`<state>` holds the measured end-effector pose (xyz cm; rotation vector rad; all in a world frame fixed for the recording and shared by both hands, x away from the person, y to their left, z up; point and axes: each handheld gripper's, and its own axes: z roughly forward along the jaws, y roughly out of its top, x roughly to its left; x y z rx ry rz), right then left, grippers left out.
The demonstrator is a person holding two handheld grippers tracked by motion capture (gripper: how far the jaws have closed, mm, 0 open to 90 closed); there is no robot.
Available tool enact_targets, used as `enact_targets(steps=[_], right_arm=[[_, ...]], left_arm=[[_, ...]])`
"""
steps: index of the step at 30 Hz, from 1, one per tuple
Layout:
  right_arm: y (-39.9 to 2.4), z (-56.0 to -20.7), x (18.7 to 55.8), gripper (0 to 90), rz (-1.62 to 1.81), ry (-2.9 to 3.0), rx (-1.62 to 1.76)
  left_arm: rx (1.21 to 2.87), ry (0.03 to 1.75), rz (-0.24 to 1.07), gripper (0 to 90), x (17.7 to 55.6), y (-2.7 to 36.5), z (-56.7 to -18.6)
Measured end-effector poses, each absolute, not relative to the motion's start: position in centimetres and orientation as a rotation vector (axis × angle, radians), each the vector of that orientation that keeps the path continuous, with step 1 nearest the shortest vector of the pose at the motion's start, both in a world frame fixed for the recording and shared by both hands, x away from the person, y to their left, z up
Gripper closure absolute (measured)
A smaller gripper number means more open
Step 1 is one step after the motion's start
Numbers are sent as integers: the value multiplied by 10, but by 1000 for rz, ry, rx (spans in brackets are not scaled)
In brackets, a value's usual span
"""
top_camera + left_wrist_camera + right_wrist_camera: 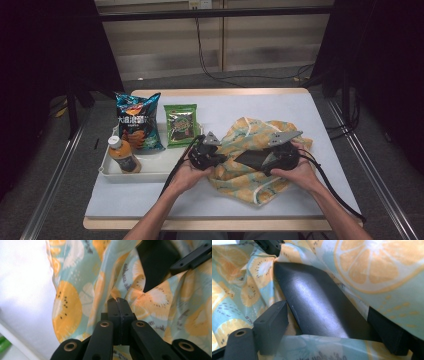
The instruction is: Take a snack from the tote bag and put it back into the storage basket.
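Observation:
A cloth bag (250,142) printed with orange citrus slices on pale blue lies crumpled on the right half of the table. Its black lining (317,305) shows through the mouth. My left gripper (118,301) is shut, pinching a fold of the bag's fabric (75,297) at its tips; from above it sits at the bag's left edge (220,158). My right gripper (324,315) stands open at the bag's mouth, its jaws wide apart around the black lining, the right jaw partly covered by fabric. In the high view the right gripper (262,160) rests on the bag's middle.
A white tray (150,171) to the left holds a blue chips bag (137,120), a green snack packet (181,125) and a bottle of orange drink (123,156). The white-topped table (280,107) ends just behind the bag. Black cables trail from both grippers toward the front edge.

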<state>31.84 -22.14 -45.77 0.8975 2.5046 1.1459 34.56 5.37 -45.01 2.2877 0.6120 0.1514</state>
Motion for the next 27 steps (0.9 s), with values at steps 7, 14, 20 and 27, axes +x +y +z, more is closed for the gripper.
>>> enact_targets(steps=[7,14,20,27], right_arm=[[-218,-460,318,177,1086,2511,864],[-219,-458,317,200,1044,2531,857],[-227,-453,315,339,1063,2596,825],[-235,-450,308,420,1086,2635,732]], left_arm=[[2334,658,149,900,350,47,-461],[2284,681,106,900,353,49,-459],[2261,726,92,900,356,48,-462],[2253,763,59,900,359,48,-462]])
